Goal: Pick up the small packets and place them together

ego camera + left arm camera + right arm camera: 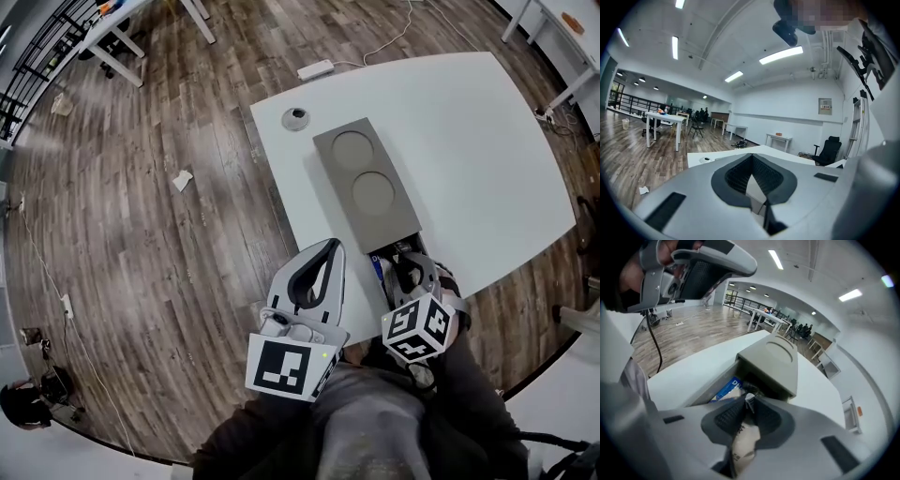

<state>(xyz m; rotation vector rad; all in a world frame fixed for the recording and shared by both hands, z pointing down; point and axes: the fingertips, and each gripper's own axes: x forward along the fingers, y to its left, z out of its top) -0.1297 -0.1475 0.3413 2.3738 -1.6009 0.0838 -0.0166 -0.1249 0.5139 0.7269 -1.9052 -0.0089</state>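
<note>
A grey box (pixel 366 183) with two round marks on its lid lies on the white table (pixel 469 141). Its drawer stands pulled out toward me, with a blue packet (pixel 725 387) lying inside. My right gripper (pixel 747 397) points down into the drawer mouth and is shut on a small beige packet (pixel 743 437), which hangs back between its pads. In the head view that gripper (pixel 403 257) sits at the box's near end. My left gripper (pixel 330 246) hovers over the table's near edge to the left of the box, shut, its tips (pixel 751 155) together with nothing between them.
A round cable grommet (pixel 296 116) sits in the table's far left corner. On the wooden floor lie a white power strip (pixel 315 69) with its cord and a crumpled paper (pixel 182 179). Other white tables (pixel 663 119) and chairs stand farther off in the room.
</note>
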